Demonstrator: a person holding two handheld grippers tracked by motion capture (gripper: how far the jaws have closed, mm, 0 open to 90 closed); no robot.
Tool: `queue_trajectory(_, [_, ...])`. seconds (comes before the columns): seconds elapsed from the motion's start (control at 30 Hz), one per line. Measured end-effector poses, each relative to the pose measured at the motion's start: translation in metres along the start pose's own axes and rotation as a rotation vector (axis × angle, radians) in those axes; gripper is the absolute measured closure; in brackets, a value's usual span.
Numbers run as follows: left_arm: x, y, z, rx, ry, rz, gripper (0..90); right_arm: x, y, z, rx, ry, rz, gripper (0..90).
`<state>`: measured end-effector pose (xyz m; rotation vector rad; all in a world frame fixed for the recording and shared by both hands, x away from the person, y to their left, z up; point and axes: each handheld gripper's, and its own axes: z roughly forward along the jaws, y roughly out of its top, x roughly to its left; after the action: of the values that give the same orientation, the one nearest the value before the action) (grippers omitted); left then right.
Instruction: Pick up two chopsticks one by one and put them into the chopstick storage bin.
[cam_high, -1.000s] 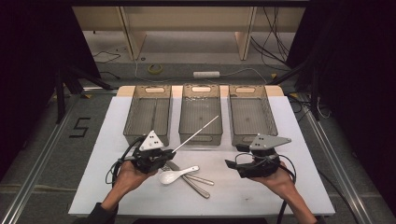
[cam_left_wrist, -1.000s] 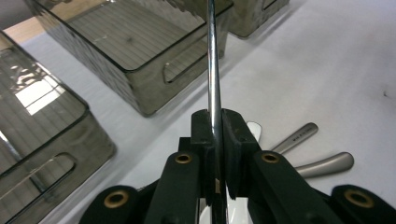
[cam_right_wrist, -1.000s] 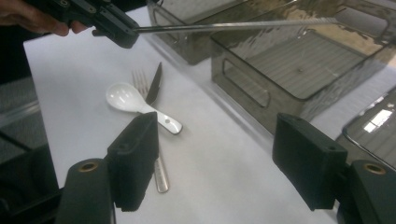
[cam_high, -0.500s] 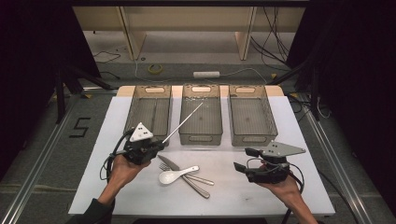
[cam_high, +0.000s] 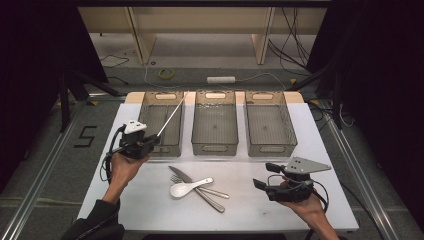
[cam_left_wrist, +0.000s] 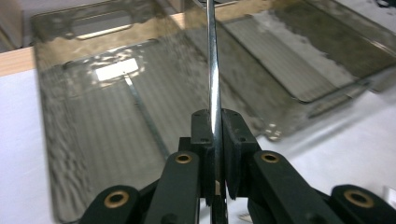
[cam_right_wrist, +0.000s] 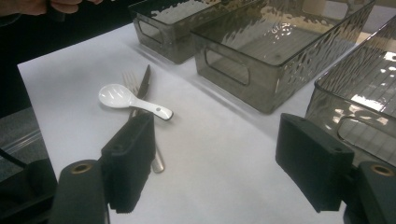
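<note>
The right gripper (cam_right_wrist: 215, 163) is seen with its jaws spread wide, just opened further, with nothing held between them above the white table (cam_right_wrist: 215, 140). Beyond the left jaw, a white spoon (cam_right_wrist: 130, 101) is laid across a fork (cam_right_wrist: 128, 81) and knife (cam_right_wrist: 144, 84). Three grey bins (cam_right_wrist: 261, 51) are ranged behind.

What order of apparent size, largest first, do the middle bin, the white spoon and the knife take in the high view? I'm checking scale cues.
1. middle bin, by far the largest.
2. knife, long and thin, partly under the spoon.
3. white spoon, shortest, though its bowl is wider than the knife.
</note>
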<state>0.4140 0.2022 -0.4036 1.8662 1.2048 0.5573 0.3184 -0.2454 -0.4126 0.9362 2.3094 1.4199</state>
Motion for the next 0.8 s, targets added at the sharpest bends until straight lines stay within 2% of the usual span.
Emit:
queue_trajectory(0.3, [0.021, 0.001, 0.012, 0.014, 0.053, -0.066, 83.6, 0.003, -0.004, -0.003, -0.014, -0.002, 0.009, 26.0])
queue_trajectory(0.67, [0.036, 0.001, 0.028, 0.068, 0.104, -0.100, 83.6, 0.005, -0.008, -0.004, -0.010, -0.001, 0.012, 25.7])
queue_trajectory(0.8, [0.039, 0.002, 0.030, 0.084, 0.135, -0.105, 83.5, 0.005, -0.009, -0.004, -0.008, 0.001, 0.003, 26.0])
